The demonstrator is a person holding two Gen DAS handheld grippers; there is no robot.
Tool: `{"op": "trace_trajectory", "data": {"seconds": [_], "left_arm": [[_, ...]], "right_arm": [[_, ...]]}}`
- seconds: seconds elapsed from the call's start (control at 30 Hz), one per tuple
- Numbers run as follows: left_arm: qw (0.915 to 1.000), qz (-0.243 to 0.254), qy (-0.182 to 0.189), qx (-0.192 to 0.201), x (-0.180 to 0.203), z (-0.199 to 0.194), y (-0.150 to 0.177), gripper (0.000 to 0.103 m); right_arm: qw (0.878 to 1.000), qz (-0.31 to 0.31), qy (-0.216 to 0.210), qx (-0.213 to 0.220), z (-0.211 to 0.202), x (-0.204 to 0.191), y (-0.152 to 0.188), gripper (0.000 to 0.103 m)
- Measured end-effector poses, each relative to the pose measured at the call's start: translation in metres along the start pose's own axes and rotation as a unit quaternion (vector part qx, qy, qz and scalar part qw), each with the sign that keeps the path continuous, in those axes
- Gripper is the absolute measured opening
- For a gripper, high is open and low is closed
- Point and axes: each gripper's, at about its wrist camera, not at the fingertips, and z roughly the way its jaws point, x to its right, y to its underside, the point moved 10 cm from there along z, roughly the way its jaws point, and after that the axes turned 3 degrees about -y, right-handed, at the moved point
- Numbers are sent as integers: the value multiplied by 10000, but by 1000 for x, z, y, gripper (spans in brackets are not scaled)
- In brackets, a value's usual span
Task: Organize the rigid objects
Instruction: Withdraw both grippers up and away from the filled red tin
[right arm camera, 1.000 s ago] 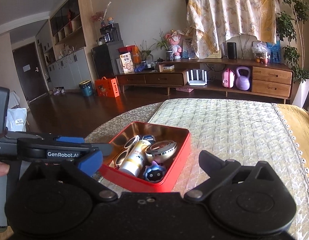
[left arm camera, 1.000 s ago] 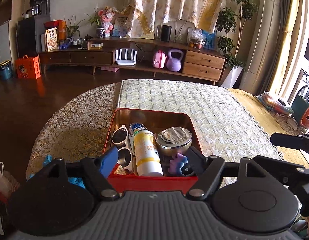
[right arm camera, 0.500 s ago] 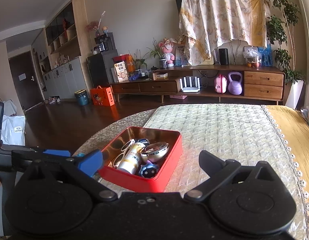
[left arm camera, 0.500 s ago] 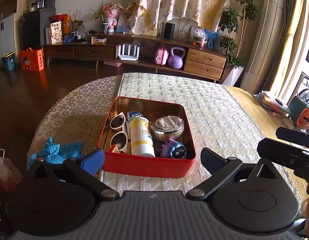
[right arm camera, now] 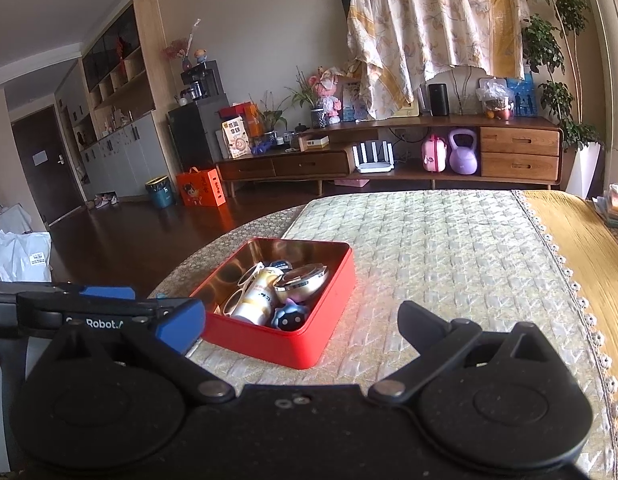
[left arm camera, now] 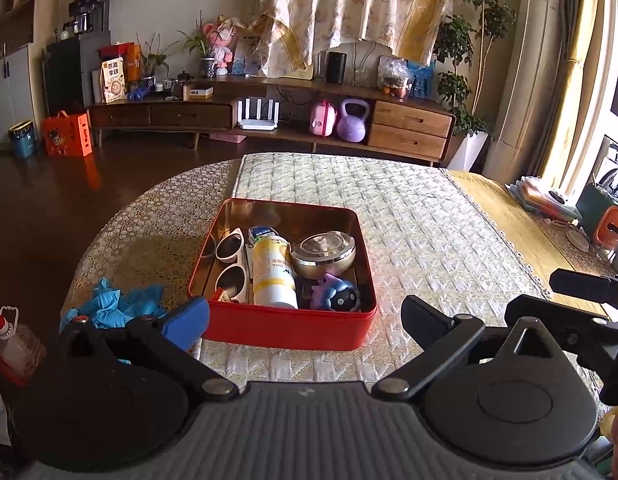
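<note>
Your red tin (left arm camera: 285, 332) sits on the quilted cloth of the desk (left arm camera: 429, 232), straight ahead of the left hand-held gripper (left arm camera: 305, 320) and ahead-left of the right hand-held gripper (right arm camera: 301, 324). It is a shallow rounded-corner box, red outside and shiny gold inside. Packed in it are white sunglasses (left arm camera: 229, 264), a yellow-and-white bottle (left arm camera: 273, 272), a round metal container (left arm camera: 323, 250) and a purple-blue toy (left arm camera: 337, 294).

Behind the bottle a small blue-topped item is half hidden, and you cannot make out what the small piece at the tin's near-left corner is. The bottle's print is too small to read.

The bottle lies on its side, its long axis running from near to far wall; the sunglasses lie alongside it. Both of your hand-held grippers are spread wide, holding nothing. Blue gloves (left arm camera: 113, 304) lie just left of the tin.
</note>
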Motion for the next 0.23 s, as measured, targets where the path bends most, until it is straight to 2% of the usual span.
{"op": "trace_trajectory", "data": {"seconds": [0.23], "left_arm": [[10000,1,51,-39,8,-3,2,103]], "right_arm": [[10000,-20,2,50,-5,1,-2,103]]}}
